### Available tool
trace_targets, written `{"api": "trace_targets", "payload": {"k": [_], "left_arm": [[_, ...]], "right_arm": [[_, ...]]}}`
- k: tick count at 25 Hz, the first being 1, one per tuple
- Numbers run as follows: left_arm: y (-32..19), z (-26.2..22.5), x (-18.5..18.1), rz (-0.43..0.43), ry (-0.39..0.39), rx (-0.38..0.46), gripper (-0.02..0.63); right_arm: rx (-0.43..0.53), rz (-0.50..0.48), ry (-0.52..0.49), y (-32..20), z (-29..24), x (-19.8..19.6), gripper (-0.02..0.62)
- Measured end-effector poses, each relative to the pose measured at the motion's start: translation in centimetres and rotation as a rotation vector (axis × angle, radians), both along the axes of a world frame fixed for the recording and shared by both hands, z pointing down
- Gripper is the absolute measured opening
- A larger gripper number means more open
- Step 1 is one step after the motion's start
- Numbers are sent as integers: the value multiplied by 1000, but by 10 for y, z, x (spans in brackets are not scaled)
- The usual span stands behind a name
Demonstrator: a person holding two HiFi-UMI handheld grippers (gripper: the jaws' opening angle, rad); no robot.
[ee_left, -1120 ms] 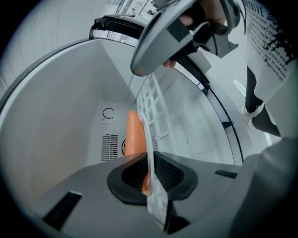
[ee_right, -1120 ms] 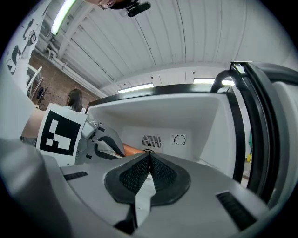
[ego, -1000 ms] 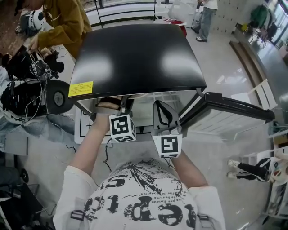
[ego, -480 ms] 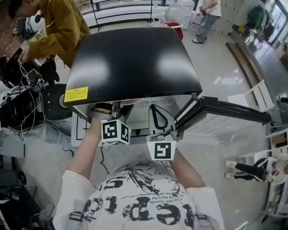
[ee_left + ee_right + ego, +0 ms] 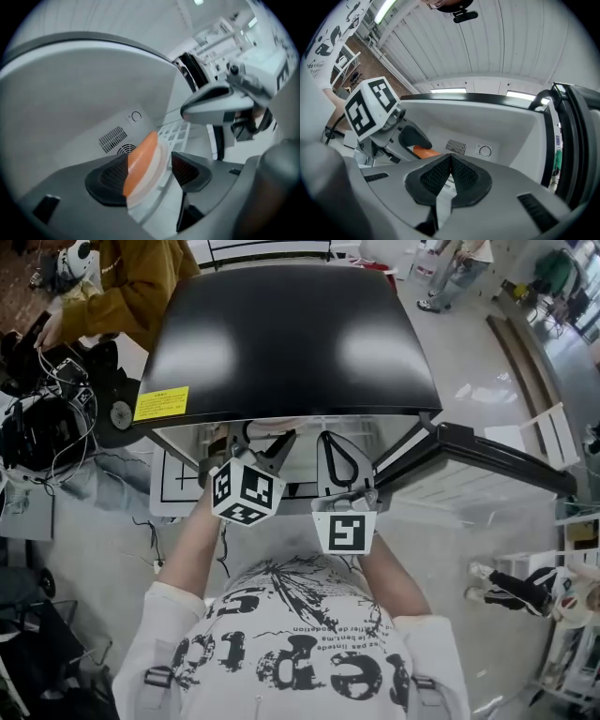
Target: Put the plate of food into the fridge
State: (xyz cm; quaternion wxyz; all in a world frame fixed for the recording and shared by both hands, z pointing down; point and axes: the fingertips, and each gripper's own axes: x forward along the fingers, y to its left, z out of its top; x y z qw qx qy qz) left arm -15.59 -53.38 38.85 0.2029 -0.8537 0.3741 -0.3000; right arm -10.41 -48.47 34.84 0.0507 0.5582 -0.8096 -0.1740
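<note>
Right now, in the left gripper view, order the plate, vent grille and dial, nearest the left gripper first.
1. Plate of food: between the left gripper's opening jaws.
2. Vent grille: behind it, on the back wall.
3. Dial: same wall; too close to call against the grille.

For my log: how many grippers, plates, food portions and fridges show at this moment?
Grippers: 2, the left gripper, jaws opening with the plate between them, and the right gripper, shut, empty.
Plates: 1.
Food portions: 1, the orange food.
Fridges: 1, the fridge, door open.
Total: 5.
</note>
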Motion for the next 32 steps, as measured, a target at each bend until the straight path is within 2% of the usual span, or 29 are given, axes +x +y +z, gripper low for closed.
{"api": "trace_targets", "payload": {"k": [1, 4, 5, 8, 12, 15, 17, 19, 21, 23, 25, 29, 32], "left_arm": [[1, -1, 1, 5, 8, -18, 287], [3, 0, -1, 8, -104, 25, 295], [5, -1, 0, 19, -95, 16, 295], [14, -9, 3, 37, 9, -14, 295], [20, -18, 2, 22, 97, -4, 295], [25, -21, 0, 9, 235, -36, 293], [27, -29, -7, -31, 334, -16, 293], [29, -42, -18, -86, 454, 48, 232], [34, -51, -27, -122, 540, 123, 139], [39, -55, -34, -147, 580, 175, 58], [43, -53, -39, -169, 608, 169, 8], [50, -41, -36, -137, 596, 114, 8], [60, -43, -36, -108, 631, 121, 8]], "right_arm": [[-1, -4, 6, 0, 0, -1, 2], [-7, -12, 21, 1, 1, -3, 2], [-4, -14, 19, 1, 0, -3, 2], [8, -20, 13, -1, -4, -3, 2], [0, -20, -17, -3, -2, -2, 2], [-13, -30, -50, -5, -1, -2, 2], [-36, -41, -93, -5, 1, -2, 2], [-69, -35, -137, -6, 3, -1, 2], [-99, -18, -156, -6, 5, 1, 2], [-112, -9, -158, -6, 6, 1, 2], [-114, -13, -163, -4, 5, -1, 2], [-117, -21, -167, 2, 6, -8, 2], [-105, -34, -169, 8, 4, -15, 2]]}}
